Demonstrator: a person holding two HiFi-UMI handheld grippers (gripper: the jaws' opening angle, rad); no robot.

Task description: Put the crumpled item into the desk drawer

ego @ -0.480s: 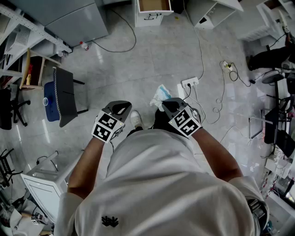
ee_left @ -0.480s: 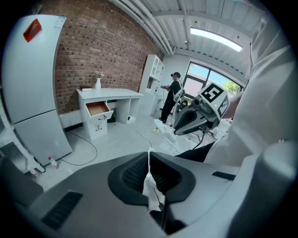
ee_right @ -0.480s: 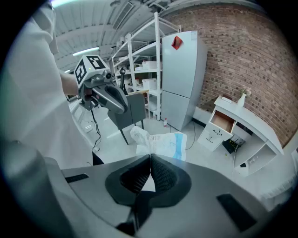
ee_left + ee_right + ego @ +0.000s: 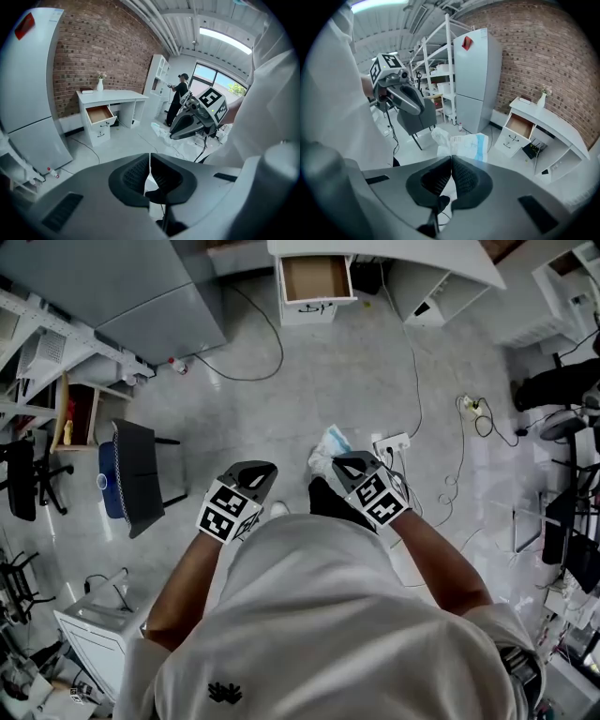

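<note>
The crumpled item [image 4: 330,442], a white and blue wrapper, sticks out past the tip of my right gripper [image 4: 343,461], which is shut on it. In the right gripper view the crumpled item [image 4: 462,142] bulges just beyond the closed jaws of the right gripper [image 4: 451,163]. My left gripper [image 4: 263,469] is held beside it at waist height, shut with nothing in it, and its jaws meet in the left gripper view [image 4: 150,161]. The desk drawer [image 4: 316,278] stands open and empty under the white desk [image 4: 422,253], across the floor ahead; the drawer [image 4: 519,125] also shows in the right gripper view.
A grey chair [image 4: 137,474] stands at my left. A power strip [image 4: 393,442] and cables [image 4: 413,352] lie on the floor at right. A grey fridge [image 4: 141,287] stands left of the desk. A person [image 4: 177,97] stands far back by white shelves.
I have stepped forward: the desk and open drawer have come further into the head view. Both grippers stay shut, the right one still on the crumpled item.
</note>
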